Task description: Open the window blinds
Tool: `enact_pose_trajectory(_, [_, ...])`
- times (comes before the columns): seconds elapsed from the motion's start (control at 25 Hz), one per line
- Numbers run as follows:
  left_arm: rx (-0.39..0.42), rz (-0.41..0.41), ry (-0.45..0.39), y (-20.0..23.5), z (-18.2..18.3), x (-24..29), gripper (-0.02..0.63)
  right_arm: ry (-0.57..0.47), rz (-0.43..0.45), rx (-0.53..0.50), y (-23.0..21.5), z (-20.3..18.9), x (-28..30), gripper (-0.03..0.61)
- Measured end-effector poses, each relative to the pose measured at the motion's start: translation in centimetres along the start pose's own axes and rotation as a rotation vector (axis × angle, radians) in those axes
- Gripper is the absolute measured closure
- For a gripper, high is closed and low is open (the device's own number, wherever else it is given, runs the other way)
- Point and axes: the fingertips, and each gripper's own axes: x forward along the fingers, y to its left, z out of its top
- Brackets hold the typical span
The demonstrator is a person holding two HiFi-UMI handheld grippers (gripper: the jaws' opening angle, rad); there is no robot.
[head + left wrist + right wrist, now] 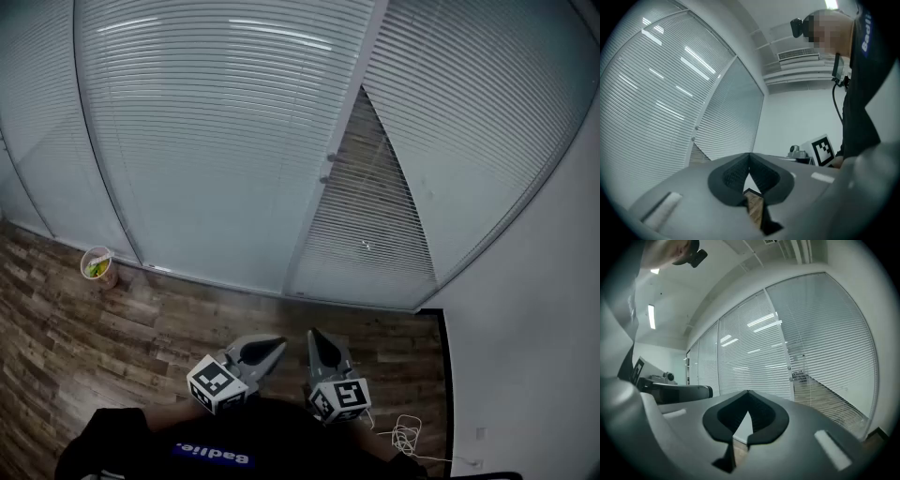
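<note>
**Clerk:** Edges and working room?

**Inspector:** The window blinds run across the glazed wall at the far edge of the wood floor. A white wall closes the right side, with a dark skirting strip at its foot. An open stretch of floor lies between the grippers and the glass.

**Clerk:** State of the blinds?

**Inspector:** Slats closed across the wide bays. One narrow blind right of centre hangs askew, and a darker wedge shows behind it. I cannot give a firm count of bays.

**Clerk:** The counts?

**Inspector:** Two grippers, one cup, one loose cable. The left gripper and right gripper are side by side, low and close to the person's body, well apart from the blinds. Both are clenched with jaw tips meeting, and neither holds anything.

**Clerk:** Containers?

**Inspector:** The cup stands on the floor at the foot of the glass, far left. It holds something green-yellow that I cannot identify. The white cable lies tangled on the floor near the right wall.
</note>
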Motion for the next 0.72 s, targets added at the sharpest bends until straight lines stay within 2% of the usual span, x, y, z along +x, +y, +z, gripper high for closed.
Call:
enact_pose_trajectory(0.32, [-0.005,0.002,0.008,0.1,-0.1,0.2,0.614,0.012,0.008,0.005,-0.2,-0.3,0.2,0.577])
enact_pose_trajectory(0.48, [-0.009,0.005,0.012,0.0,-0.4,0.3,0.614,0.008,0.006,0.044,-0.4,-0.5,-0.1,0.577])
enact_pose_trajectory(0.72, [-0.026,0.036,0.015,0.8,-0.9,1.4,0.614,-0.012,-0.016,0.038,-1.9,-0.4,-0.2,0.575])
